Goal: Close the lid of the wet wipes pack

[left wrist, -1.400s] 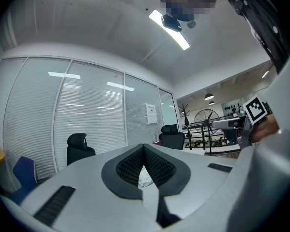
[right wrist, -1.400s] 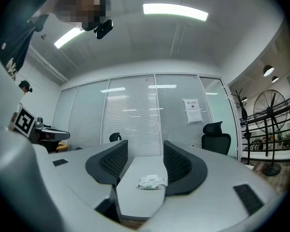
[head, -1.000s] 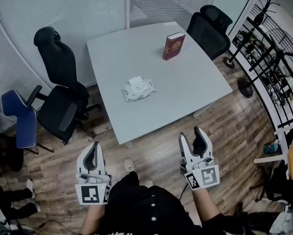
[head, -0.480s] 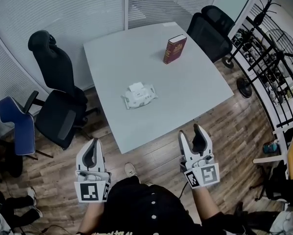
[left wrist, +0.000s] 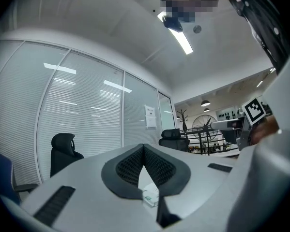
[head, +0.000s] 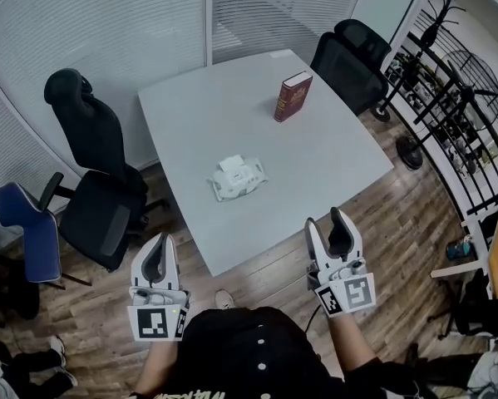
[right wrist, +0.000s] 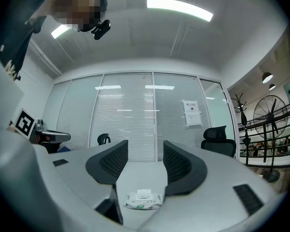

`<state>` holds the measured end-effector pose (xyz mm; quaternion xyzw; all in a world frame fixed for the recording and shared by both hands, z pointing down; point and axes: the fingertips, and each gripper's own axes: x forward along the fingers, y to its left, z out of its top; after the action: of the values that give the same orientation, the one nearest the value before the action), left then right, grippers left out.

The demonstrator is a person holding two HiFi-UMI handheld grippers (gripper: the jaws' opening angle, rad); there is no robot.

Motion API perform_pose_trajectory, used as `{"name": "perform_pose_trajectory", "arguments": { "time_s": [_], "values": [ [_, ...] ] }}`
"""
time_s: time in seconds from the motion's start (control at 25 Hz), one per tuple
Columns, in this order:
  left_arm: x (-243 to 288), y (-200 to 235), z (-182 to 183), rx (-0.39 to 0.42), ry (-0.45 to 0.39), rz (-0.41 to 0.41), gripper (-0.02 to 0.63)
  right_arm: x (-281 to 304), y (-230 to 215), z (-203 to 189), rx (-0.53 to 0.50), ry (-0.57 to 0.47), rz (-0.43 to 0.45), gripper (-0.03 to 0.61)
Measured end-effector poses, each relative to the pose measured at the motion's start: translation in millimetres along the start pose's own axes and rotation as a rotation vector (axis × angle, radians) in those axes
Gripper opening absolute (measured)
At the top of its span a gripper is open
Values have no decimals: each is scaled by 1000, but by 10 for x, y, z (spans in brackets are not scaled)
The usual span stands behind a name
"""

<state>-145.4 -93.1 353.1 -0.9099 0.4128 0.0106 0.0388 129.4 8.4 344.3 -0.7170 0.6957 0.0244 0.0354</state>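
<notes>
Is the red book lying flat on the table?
No, the red book stands upright on the table, on the far side of the wet wipes pack.

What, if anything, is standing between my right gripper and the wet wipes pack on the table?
Nothing visible. The white soft wet wipes pack lies alone on the pale grey square table, and only bare tabletop separates it from the open right gripper. The dark red book stands upright well beyond the pack.
</notes>
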Motion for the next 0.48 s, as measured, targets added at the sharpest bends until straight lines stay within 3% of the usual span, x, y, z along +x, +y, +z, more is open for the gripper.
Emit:
{"name": "perform_pose_trajectory", "arguments": {
  "time_s": [0.48],
  "values": [
    [42, 148, -134, -14, 21, -14, 12, 102, 46, -34, -18, 26, -23, 229]
  ]
}}
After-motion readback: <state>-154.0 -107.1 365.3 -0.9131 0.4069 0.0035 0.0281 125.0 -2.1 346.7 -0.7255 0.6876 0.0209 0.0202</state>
